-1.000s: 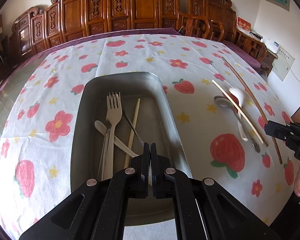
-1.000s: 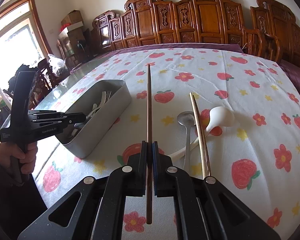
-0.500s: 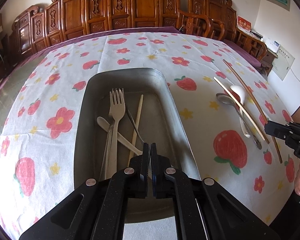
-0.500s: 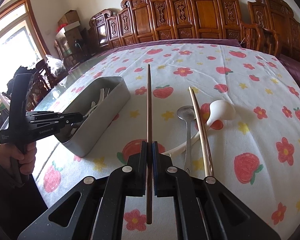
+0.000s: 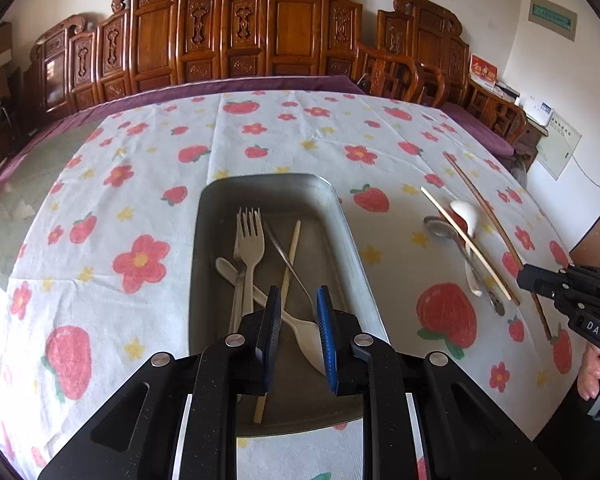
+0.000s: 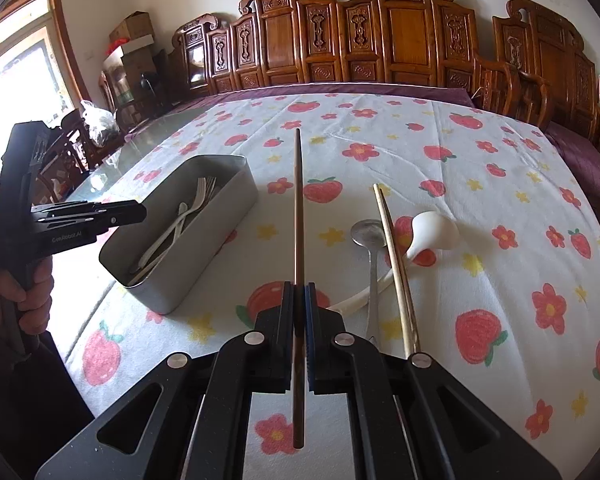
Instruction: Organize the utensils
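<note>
Dark brown wooden chopstick (image 6: 298, 216) sits clamped between the right gripper's (image 6: 299, 312) closed jaws, above the strawberry-print tablecloth (image 6: 480, 184). Beside it lie a pale chopstick (image 6: 394, 256), metal spoon (image 6: 368, 236) and white ceramic spoon (image 6: 432, 234). Left gripper (image 5: 298, 310), jaws opening on nothing, hangs over the grey metal tray (image 5: 348, 240) of cutlery.

Metal tray (image 5: 342, 224) on the tablecloth (image 5: 148, 184), left of the loose utensils. In tray: fork (image 5: 250, 240), spoon (image 5: 300, 328), light chopstick (image 5: 290, 264) — overlapping, lengthwise. Right of tray, on cloth: metal spoon (image 6: 370, 248), ceramic spoon (image 6: 432, 232), pale chopstick (image 6: 396, 264) across both. Dark chopstick (image 6: 298, 208) between tray and spoons. Carved chairs (image 6: 380, 40) behind the table.
</note>
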{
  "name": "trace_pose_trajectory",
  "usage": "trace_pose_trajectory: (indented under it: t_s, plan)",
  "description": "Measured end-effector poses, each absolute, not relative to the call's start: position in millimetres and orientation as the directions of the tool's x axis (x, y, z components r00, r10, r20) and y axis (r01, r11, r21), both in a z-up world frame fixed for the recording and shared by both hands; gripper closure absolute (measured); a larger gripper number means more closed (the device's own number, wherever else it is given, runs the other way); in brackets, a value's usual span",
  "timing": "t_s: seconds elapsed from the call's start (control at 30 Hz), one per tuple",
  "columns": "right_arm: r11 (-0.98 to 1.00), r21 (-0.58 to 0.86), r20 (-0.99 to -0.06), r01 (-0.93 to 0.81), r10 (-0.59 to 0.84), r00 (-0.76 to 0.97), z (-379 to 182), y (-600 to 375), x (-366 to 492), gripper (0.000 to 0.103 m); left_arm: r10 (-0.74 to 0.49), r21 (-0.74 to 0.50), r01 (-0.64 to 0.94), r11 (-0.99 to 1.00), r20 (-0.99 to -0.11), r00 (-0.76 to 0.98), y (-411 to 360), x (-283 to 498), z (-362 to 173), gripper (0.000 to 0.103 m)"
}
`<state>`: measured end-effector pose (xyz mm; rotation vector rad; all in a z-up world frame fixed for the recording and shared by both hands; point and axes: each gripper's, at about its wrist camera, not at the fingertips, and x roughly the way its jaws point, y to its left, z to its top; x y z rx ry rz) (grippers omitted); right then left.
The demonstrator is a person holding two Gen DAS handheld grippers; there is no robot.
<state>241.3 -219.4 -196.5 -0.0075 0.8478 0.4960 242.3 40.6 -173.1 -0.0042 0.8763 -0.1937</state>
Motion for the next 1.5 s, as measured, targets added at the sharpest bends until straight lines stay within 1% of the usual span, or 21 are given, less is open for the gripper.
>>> trace_pose_trajectory:
  t_s: [0.03, 0.23, 0.3, 0.33, 0.4, 0.43, 0.5, 0.53, 0.7, 0.87, 1.17, 1.33, 1.5]
  plan:
    - [0.886, 0.19, -0.721, -0.424, 0.419, 0.552, -195, -216, 239, 0.097, -0.168, -0.081, 0.165, 0.983, -0.76, 0.627, 42, 241, -171, 0.085]
    - [0.866, 0.204, -0.722, -0.457, 0.448, 0.527, -183, -183, 235, 0.097, -0.149, -0.073, 0.142, 0.987, -0.744, 0.651, 58, 237, -159, 0.065]
    - [0.857, 0.217, -0.721, -0.467, 0.463, 0.515, -180, -170, 235, 0.097, -0.141, -0.075, 0.127, 0.989, -0.737, 0.661, 65, 235, -155, 0.054]
    - [0.852, 0.225, -0.72, -0.473, 0.472, 0.509, -178, -163, 237, 0.097, -0.134, -0.071, 0.12, 0.99, -0.734, 0.666, 68, 235, -154, 0.051]
    - [0.844, 0.243, -0.719, -0.478, 0.488, 0.495, -177, -149, 240, 0.097, -0.113, -0.059, 0.103, 0.993, -0.727, 0.677, 74, 234, -151, 0.037]
    - [0.841, 0.25, -0.719, -0.479, 0.493, 0.49, -176, -143, 241, 0.097, -0.109, -0.057, 0.099, 0.994, -0.724, 0.681, 78, 234, -149, 0.034]
    - [0.833, 0.276, -0.716, -0.479, 0.511, 0.476, -176, -130, 246, 0.097, -0.119, -0.071, 0.098, 0.993, -0.723, 0.681, 84, 235, -148, 0.023]
    - [0.831, 0.286, -0.715, -0.477, 0.517, 0.471, -176, -125, 248, 0.097, -0.114, -0.072, 0.09, 0.993, -0.722, 0.683, 87, 235, -147, 0.021]
    - [0.828, 0.332, -0.711, -0.453, 0.535, 0.456, -178, -103, 263, 0.097, -0.081, -0.048, 0.066, 0.997, -0.707, 0.703, 97, 232, -142, 0.018]
    - [0.828, 0.353, -0.711, -0.436, 0.54, 0.45, -180, -81, 279, 0.097, -0.04, -0.026, 0.03, 0.999, -0.695, 0.718, 110, 232, -136, 0.017]
    - [0.847, 0.371, -0.741, -0.382, 0.517, 0.427, -208, -46, 297, 0.097, -0.032, -0.065, -0.018, 0.998, -0.692, 0.721, 132, 234, -133, 0.017]
    - [0.84, 0.379, -0.757, -0.388, 0.522, 0.393, -225, -36, 295, 0.096, -0.021, -0.059, -0.028, 0.998, -0.696, 0.718, 134, 235, -133, 0.017]
    - [0.835, 0.368, -0.743, -0.41, 0.529, 0.41, -221, -40, 291, 0.094, -0.032, -0.064, -0.018, 0.998, -0.696, 0.717, 131, 234, -133, 0.017]
